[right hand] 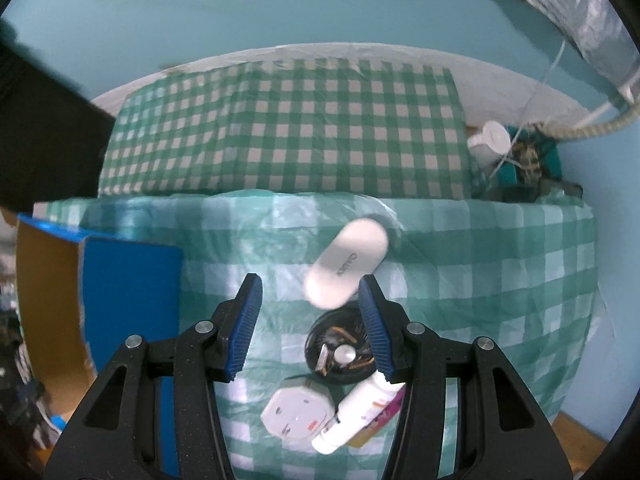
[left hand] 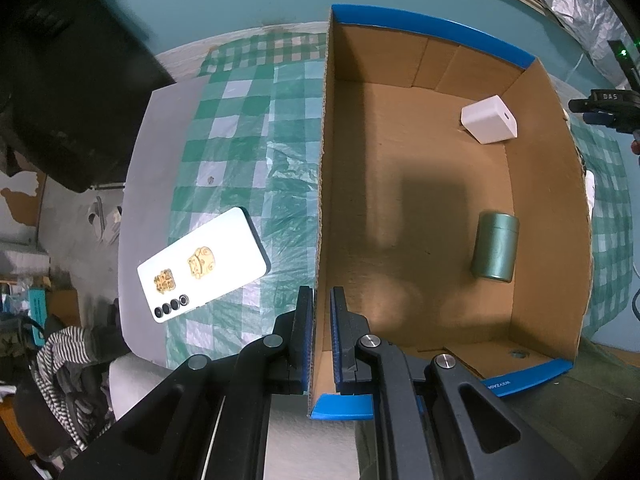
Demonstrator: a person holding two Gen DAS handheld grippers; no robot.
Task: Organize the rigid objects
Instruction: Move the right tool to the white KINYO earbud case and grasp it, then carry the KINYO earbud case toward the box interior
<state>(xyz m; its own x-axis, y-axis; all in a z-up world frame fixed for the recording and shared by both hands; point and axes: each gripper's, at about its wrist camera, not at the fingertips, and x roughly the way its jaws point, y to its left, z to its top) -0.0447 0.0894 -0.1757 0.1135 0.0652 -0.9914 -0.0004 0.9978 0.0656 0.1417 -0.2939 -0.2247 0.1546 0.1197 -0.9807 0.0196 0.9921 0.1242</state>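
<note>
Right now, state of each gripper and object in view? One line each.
left gripper: shut on cardboard box wall
right gripper: open, holding nothing
cardboard box: open top, holds two items
white cube: in box, tilted
green canister: in box, lying on its side
phone: face down on tablecloth, outside box
white oval case: closed, on tablecloth
white plug: lying pins up
white tube: capped, lying down

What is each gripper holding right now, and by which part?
The left gripper is shut on the cardboard box, gripping its side wall near the near corner. The right gripper is open and holds nothing; the white case lies beyond its fingertips.
</note>
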